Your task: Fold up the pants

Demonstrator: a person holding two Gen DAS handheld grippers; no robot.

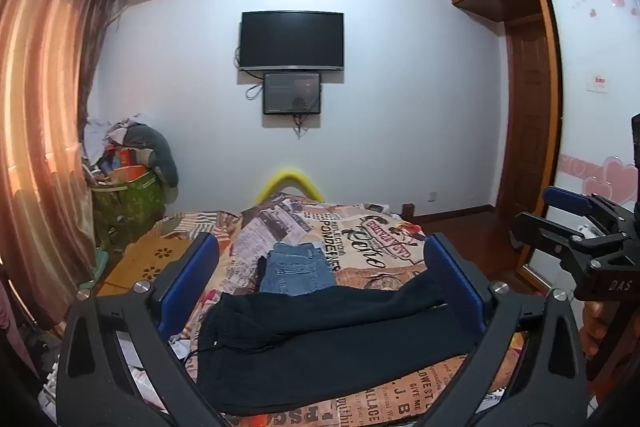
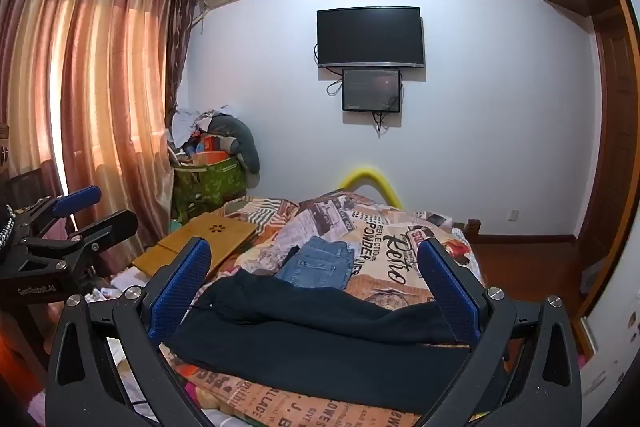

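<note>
So we are at the very start: the black pants (image 1: 320, 343) lie spread across the near end of the bed (image 1: 372, 239), unfolded, and neither tool holds anything. Our left gripper (image 1: 320, 291) hangs above them with its jaws spread wide, nothing between the blue pads (image 1: 188, 283); our right gripper (image 2: 316, 291) is likewise wide apart and empty, hovering over the same garment. In the left view the right gripper shows at the right edge, off the side of the bed.

We judge the step in hand to be the approach before a first pinch. The waistband, with what looks like a thin drawstring, sits toward the bed's left edge, and the legs run toward the right edge. One leg lies slightly askew over the other, with a raised ridge along the far side, so the next move probably calls for lowering both grippers onto the cloth at matching points and bringing one half over the other.

The fabric looks soft, matte and fairly thick, like knit jogger cloth; it should drape and bunch easily. Beneath it lies a smooth printed bedspread (image 2: 384, 247) in newspaper-style lettering. Just beyond the pants sit folded blue jeans (image 1: 296, 267), stiff-looking denim with stitched pockets. A pale wooden lap table (image 2: 200, 243) rests along the bed's left edge.
</note>
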